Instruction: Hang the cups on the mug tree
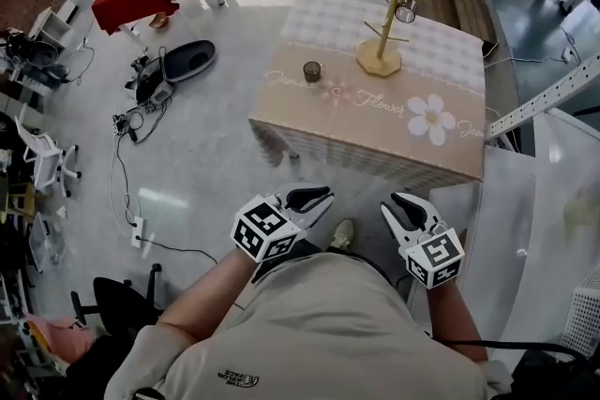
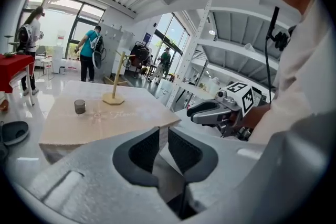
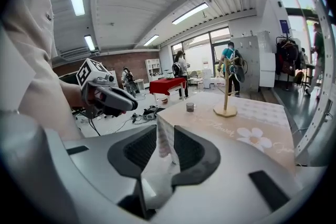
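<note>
Your left gripper has its jaws a narrow slit apart, with nothing between them. Your right gripper is open wider and is also empty (both are held at your waist, well short of the table). The small dark glass cup stands on the beige flower-print table, apart from the wooden mug tree. A second clear cup hangs on an upper peg.
</note>
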`<state>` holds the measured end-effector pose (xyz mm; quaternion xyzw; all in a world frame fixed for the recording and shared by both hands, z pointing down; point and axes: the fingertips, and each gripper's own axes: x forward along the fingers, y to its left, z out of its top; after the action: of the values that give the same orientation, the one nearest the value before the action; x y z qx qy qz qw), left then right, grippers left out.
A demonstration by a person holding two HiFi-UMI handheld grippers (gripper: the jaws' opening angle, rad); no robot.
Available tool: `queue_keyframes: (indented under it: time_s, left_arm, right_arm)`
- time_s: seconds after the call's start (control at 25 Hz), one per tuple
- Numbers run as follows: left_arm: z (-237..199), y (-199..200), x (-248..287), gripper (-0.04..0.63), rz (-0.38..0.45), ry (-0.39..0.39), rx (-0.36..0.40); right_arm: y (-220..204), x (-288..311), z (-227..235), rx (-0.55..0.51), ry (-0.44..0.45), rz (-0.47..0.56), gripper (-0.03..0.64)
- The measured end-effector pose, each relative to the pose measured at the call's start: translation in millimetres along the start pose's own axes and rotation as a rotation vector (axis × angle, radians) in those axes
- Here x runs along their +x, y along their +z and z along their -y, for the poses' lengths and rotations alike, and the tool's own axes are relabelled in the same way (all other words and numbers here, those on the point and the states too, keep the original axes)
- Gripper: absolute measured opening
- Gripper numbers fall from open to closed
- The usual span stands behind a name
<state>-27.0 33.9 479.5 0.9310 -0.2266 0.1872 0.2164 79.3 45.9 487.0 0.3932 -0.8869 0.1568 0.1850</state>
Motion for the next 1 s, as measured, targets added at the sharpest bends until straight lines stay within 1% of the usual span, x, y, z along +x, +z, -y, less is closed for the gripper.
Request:
queue_keyframes:
  time_s: [0.2,0.32,0.4,0.52,0.68,0.8,0.88,1.0]
  left_arm:
    - [-34,24,35,0.109,-0.019,0.057,-0.006]
    - [-66,32,52,0.155,-0.048,0.094,-0.002]
    - [-90,36,59,0.169,-0.067,0.128,0.010]
    - [-135,45,69,0.189,-0.087,0.181,0.025]
    - [-202,57,87,0.212,-0.113,0.229,0.012]
    - [-250,60,100,0.226,-0.164,0.256,0.027]
    - [-282,62,112,0.235,-0.208,0.275,0.044]
    - [-326,57,130,0.256,-0.267,0.299,0.041]
  right_arm:
    - [-3,3,41,0.048,-0.005,0.000,0.112]
    - [-1,10,58,0.078,-0.009,0.009,0.112]
    - [1,13,66,0.088,-0.017,0.011,0.111]
    - [9,14,87,0.096,-0.058,0.018,0.112]
    - [18,15,121,0.130,-0.145,0.020,0.112]
    - [31,17,138,0.163,-0.194,0.035,0.110]
    - [41,22,149,0.167,-0.220,0.047,0.110]
    - [51,31,162,0.172,-0.243,0.057,0.110]
